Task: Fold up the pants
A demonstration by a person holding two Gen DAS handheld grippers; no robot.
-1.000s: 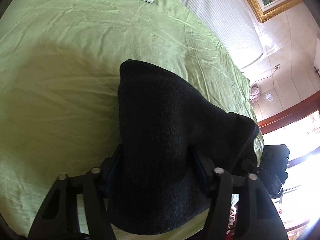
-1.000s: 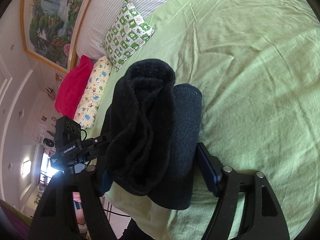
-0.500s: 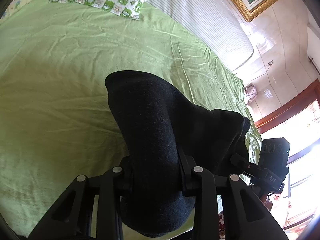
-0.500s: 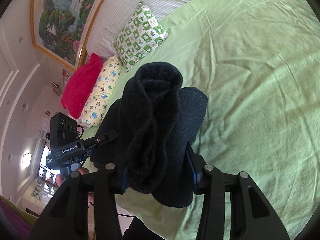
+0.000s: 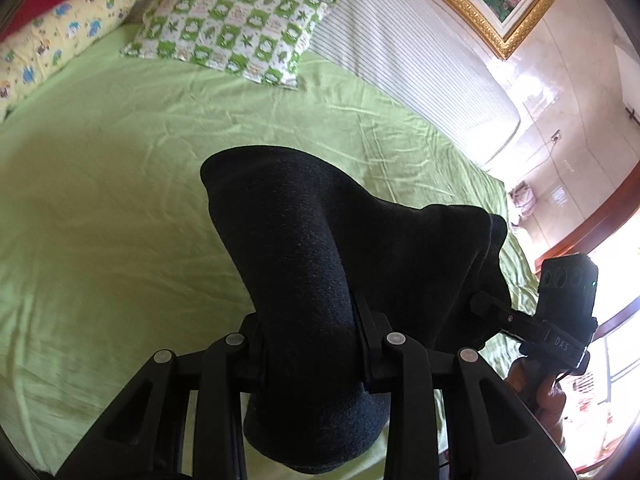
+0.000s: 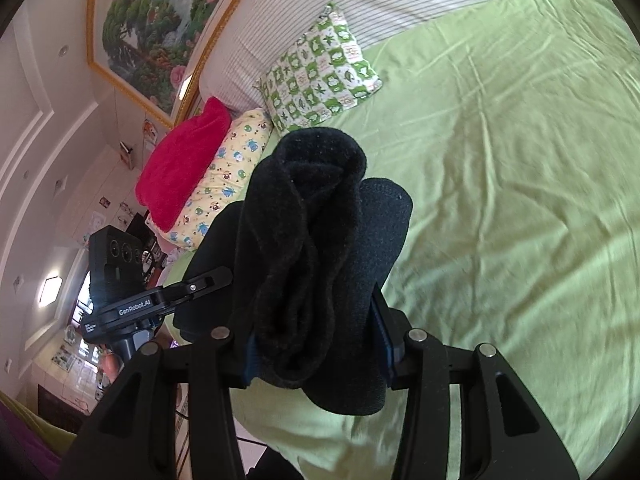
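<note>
Both wrist views close above bed (image 5: 120, 200)

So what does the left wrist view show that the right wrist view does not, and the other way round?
Only the left wrist view shows the right gripper, the sunlit window and the wall socket.

Only the right wrist view shows the left gripper, the whole red pillow and the waterfall in the painting.

Both show the black pants, clamped between the fingers of each gripper and held up over the green bedsheet, plus the green checked pillow and the yellow pillow.
</note>
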